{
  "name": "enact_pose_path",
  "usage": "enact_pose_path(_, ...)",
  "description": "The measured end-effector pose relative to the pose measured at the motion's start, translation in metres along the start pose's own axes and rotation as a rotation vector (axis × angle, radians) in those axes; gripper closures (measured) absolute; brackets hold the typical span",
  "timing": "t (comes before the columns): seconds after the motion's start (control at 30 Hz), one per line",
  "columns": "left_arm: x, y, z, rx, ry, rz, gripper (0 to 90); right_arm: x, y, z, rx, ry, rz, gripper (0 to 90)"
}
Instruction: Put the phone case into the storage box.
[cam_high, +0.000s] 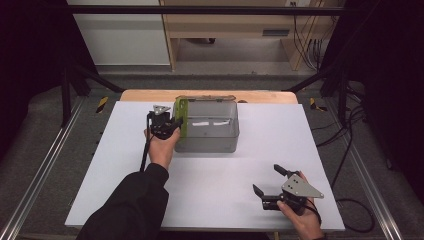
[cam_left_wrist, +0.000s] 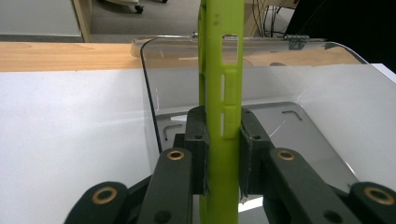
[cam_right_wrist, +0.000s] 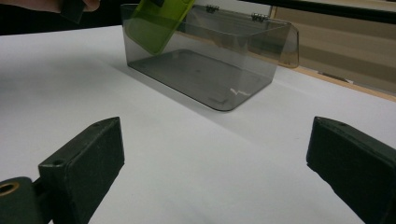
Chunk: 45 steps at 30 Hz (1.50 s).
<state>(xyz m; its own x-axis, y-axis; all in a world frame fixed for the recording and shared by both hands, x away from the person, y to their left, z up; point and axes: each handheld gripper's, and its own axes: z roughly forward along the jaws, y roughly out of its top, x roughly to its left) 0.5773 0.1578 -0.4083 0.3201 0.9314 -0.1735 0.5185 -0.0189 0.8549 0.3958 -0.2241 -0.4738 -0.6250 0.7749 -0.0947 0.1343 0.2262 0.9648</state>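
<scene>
Green phone case (cam_left_wrist: 219, 116): held upright on edge at the left end wall of the clear plastic box (cam_high: 210, 131), partly over its rim.
Left tongs (cam_high: 175, 123): clamped on the case from both sides.
Right tongs (cam_high: 268, 180): jaws wide apart, holding nothing, low over the white table (cam_high: 210, 195), well apart from the box.
Box: lid folded back, open.

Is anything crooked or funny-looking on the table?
Only one thing: the green phone case stands on edge at the left end of the clear box, pinched by the left gripper, and in the right gripper view it leans instead of lying flat. Nothing looks spilled or broken.
</scene>
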Motion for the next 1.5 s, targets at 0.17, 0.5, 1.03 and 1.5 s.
enact_pose_path(0.17, -0.0005, -0.0003, 0.0008, 0.000, -0.001, 0.000, 77.2, -0.0001, 0.0000, -0.0002, 0.000, 0.001, 0.001, 4.2)
enact_pose_path(0.5, -0.0008, -0.0007, 0.0015, 0.002, -0.005, -0.006, 77.1, -0.0003, -0.0002, -0.0002, 0.002, 0.003, 0.004, 4.0)
enact_pose_path(1.03, -0.0029, -0.0020, 0.0040, 0.003, -0.019, -0.027, 77.2, 0.0005, -0.0001, 0.0001, 0.006, 0.005, 0.001, 3.9)
enact_pose_path(1.5, -0.0010, -0.0020, 0.0057, 0.008, -0.026, -0.062, 77.1, 0.0003, -0.0001, 0.0001, 0.007, 0.003, 0.002, 3.8)
